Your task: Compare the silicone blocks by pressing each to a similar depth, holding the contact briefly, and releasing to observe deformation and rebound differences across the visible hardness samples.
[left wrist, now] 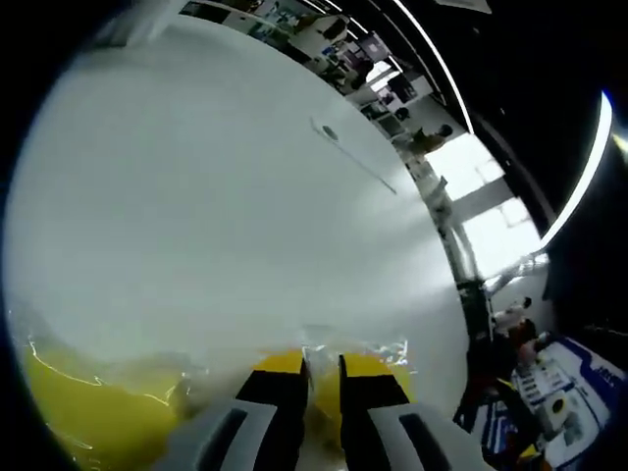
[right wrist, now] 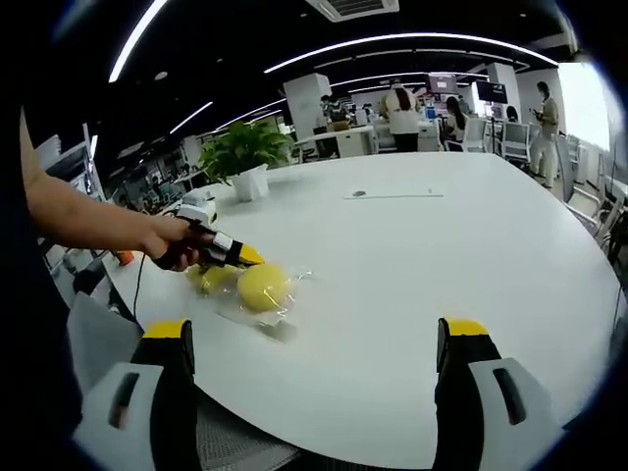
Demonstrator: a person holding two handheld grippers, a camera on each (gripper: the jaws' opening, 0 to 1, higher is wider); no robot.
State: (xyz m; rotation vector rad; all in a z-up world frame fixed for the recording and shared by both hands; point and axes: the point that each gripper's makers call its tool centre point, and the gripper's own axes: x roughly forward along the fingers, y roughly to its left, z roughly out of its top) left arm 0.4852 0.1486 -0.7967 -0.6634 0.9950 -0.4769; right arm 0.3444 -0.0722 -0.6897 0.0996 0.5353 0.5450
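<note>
Right gripper view: a hand (right wrist: 169,243) reaches in from the left, holding the left gripper (right wrist: 238,256) low over the white surface (right wrist: 442,255), tips at a yellow block (right wrist: 263,287) in clear wrap (right wrist: 287,312). Left gripper view: left fingers (left wrist: 278,385) nearly closed with only a thin gap, pressed onto the wrapped yellow block (left wrist: 93,417). Right gripper (right wrist: 317,345) hangs near the surface edge, well apart from the block, its 2 fingers (right wrist: 459,351) wide open.

Potted plant (right wrist: 244,157) (white table (right wrist: 461,255))

Rounded yellow silicone blocks (right wrist: 263,287) lie in clear wrap on the table.
</note>
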